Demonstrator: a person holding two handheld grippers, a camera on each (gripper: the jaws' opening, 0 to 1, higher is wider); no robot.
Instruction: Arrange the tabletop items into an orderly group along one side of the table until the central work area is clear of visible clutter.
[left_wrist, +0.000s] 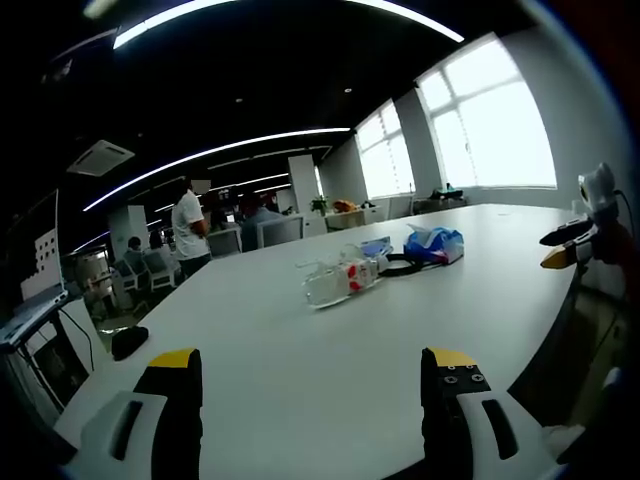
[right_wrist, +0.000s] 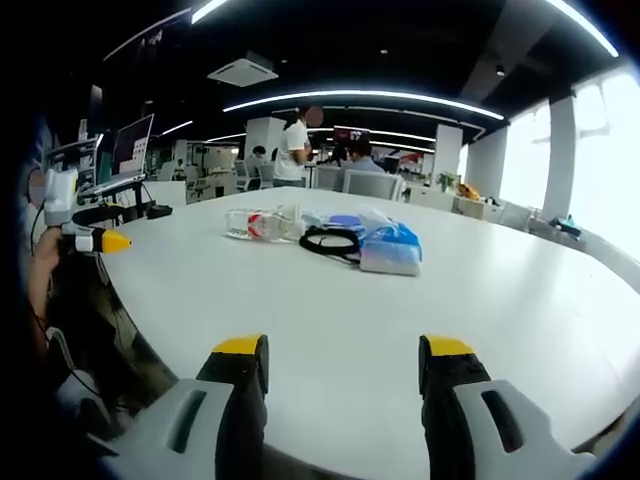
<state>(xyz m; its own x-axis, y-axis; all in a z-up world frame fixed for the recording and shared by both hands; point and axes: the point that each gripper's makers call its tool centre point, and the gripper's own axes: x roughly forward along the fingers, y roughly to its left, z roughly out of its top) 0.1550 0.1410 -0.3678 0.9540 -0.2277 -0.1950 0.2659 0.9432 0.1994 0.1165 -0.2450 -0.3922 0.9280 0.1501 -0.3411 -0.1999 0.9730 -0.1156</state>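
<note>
Both tools, left tool (left_wrist: 312, 372) and right tool (right_wrist: 343, 358), hover with jaws apart, holding nothing. The bottle (left_wrist: 338, 281), cable (right_wrist: 330, 241) and tissue pack (right_wrist: 391, 249) lie clustered mid-worktop (right_wrist: 520, 300), well apart from both. Sorting has apparently not begun; next move calls for reaching the cluster.

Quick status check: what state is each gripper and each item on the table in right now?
Left gripper: open, empty, above the table.
Right gripper: open, empty.
Bottle: lying on its side.
Cable: coiled, flat on the table.
Tissue pack: lying flat, beside the cable.
Table: items clustered together, not yet moved.
</note>
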